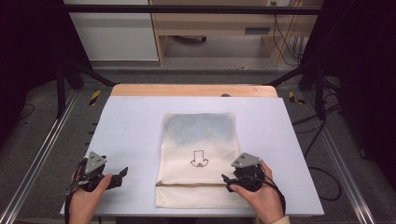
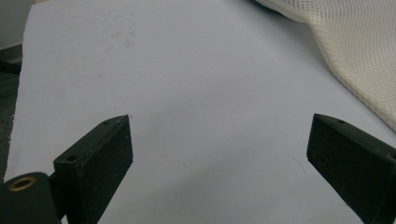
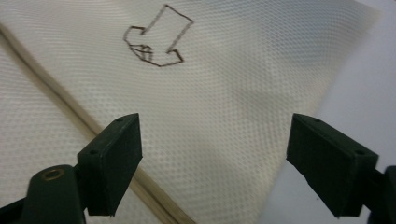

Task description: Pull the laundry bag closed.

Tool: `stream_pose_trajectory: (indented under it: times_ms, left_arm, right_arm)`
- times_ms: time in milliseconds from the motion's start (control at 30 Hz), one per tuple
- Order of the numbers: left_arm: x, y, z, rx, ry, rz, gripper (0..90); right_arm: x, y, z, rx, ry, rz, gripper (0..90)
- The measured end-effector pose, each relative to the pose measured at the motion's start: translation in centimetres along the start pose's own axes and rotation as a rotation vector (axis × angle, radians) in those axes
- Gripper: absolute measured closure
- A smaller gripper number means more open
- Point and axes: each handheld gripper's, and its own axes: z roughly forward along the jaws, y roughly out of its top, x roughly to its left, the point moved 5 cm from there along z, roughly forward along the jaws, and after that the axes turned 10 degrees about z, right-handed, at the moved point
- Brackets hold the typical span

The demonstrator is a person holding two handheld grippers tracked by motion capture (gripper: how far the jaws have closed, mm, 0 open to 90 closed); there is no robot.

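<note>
One mesh bag (image 1: 197,158), cream-coloured, lies flat on the white worktop (image 1: 130,130), near the middle and toward the person's edge. One hand-drawn arrow (image 1: 199,159) is inked on the bag and points toward the person. One tan zipper band (image 1: 191,185) crosses the bag near its bottom edge. The upper part of the bag shows a bluish tint through the mesh.

Two hand-held grippers are in play, one per hand.

Left hand-held gripper (image 1: 122,173): held low over bare worktop, well to the left of the bag, jaws pointing right toward it. In the left gripper view (image 2: 219,154) both jaws stand wide apart with nothing between them; the bag's edge (image 2: 359,60) lies at the upper right, apart from the jaws.

Right hand-held gripper (image 1: 226,180): at the bag's lower right part, jaws pointing left over the fabric just above the zipper band. In the right gripper view (image 3: 215,154) the jaws stand wide, mesh below and between them, not pinched. The arrow (image 3: 156,39) and the zipper band (image 3: 56,93) lie ahead of and beside the left-hand jaw in that view.
</note>
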Motion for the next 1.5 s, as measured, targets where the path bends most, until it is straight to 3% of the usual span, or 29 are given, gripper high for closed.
stream_pose_trajectory:
  times_ms: [67,100,133,200,233,400,467,600,833,1000,1067,1100,1233,1367,1500]
  left_arm:
    - [-0.1,0.0,0.1,0.0,-0.001,0.001,6.8]
    - [-0.1,0.0,0.1,0.0,-0.001,0.001,6.8]
    - [-0.1,0.1,0.1,-0.001,0.0,0.004,6.8]
    - [-0.1,0.1,0.1,0.0,0.001,0.006,6.8]
    - [-0.1,0.1,0.1,0.0,0.003,0.007,6.6]
    - [-0.1,0.0,0.2,0.007,0.002,0.005,6.6]
    - [0.0,0.1,0.3,0.004,0.0,-0.002,6.6]
    - [0.1,0.0,0.2,0.004,0.005,-0.01,6.6]
    - [0.1,0.1,0.3,0.003,0.001,-0.01,6.5]
    - [0.3,0.0,0.3,0.01,-0.002,-0.017,6.6]
    - [0.3,0.0,0.3,0.011,-0.001,-0.017,6.5]
    - [0.4,0.0,0.3,0.012,0.0,-0.014,6.5]
    - [0.4,-0.1,0.4,0.02,-0.003,-0.022,6.5]
    - [0.4,-0.1,0.4,0.019,-0.004,-0.021,6.5]
    - [0.5,-0.2,0.4,0.026,-0.002,-0.024,6.5]
  right_arm:
    - [1.2,0.8,0.2,0.019,0.027,-0.045,22.3]
    - [1.2,0.8,0.2,0.019,0.027,-0.045,22.3]
    - [2.5,1.6,0.4,0.043,0.074,-0.097,25.0]
    - [2.8,1.8,0.4,0.047,0.09,-0.108,25.0]
    - [3.8,2.4,0.7,0.067,0.126,-0.14,25.3]
    - [5.4,3.4,0.9,0.084,0.149,-0.208,28.3]
    - [6.8,4.0,1.4,0.111,0.196,-0.264,32.0]
    - [7.8,4.3,2.0,0.143,0.198,-0.314,32.9]
    - [9.1,5.7,2.6,0.134,0.205,-0.358,35.4]
    - [9.9,6.2,3.1,0.165,0.231,-0.376,27.1]
    - [10.2,6.4,3.2,0.17,0.244,-0.378,27.6]
    - [10.5,6.7,3.3,0.178,0.247,-0.405,33.4]
    - [10.9,7.2,3.3,0.195,0.262,-0.435,41.3]
    - [12.3,7.8,3.4,0.21,0.318,-0.474,53.3]
    - [13.1,8.2,3.5,0.241,0.324,-0.509,57.9]
